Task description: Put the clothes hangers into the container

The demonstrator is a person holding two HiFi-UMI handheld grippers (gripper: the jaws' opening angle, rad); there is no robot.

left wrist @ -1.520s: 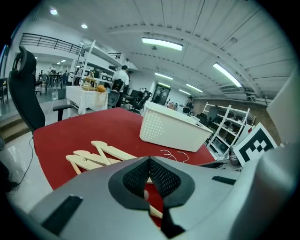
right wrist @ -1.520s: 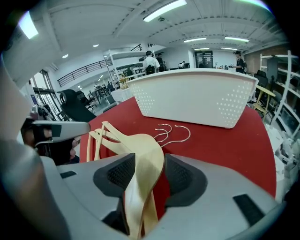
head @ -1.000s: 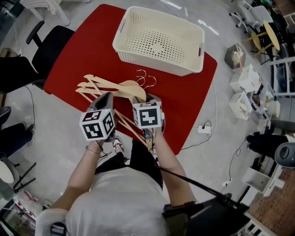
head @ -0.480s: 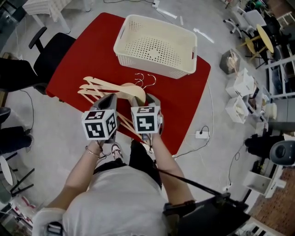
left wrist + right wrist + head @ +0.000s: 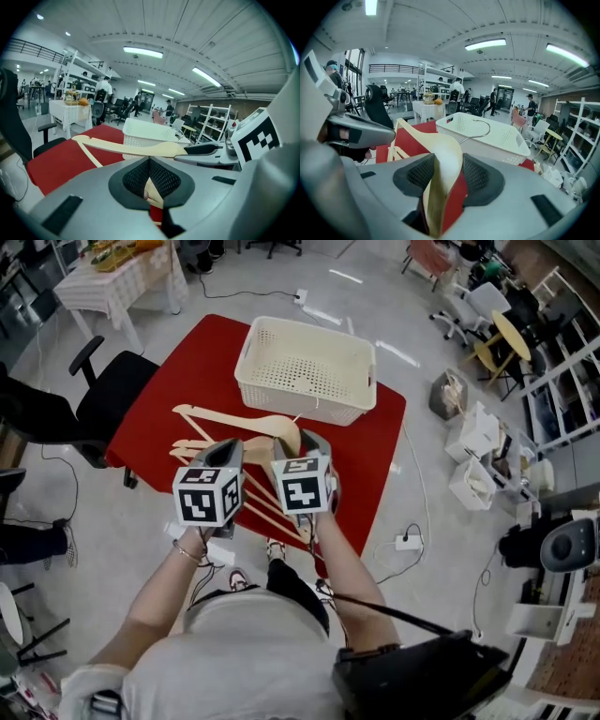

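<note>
The left claw (image 5: 150,177) and the right claw (image 5: 443,174) each grip pale wooden clothes hangers (image 5: 246,420) at frame centre. It is better to carry them level over the cream perforated plastic basket (image 5: 305,371) higher up, with the hooks clearing its rim.

Bare red surface (image 5: 370,448) before open basket (image 5: 319,407)

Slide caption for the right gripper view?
Right gripper shut on a wooden hanger, white basket ahead on red table.
</note>
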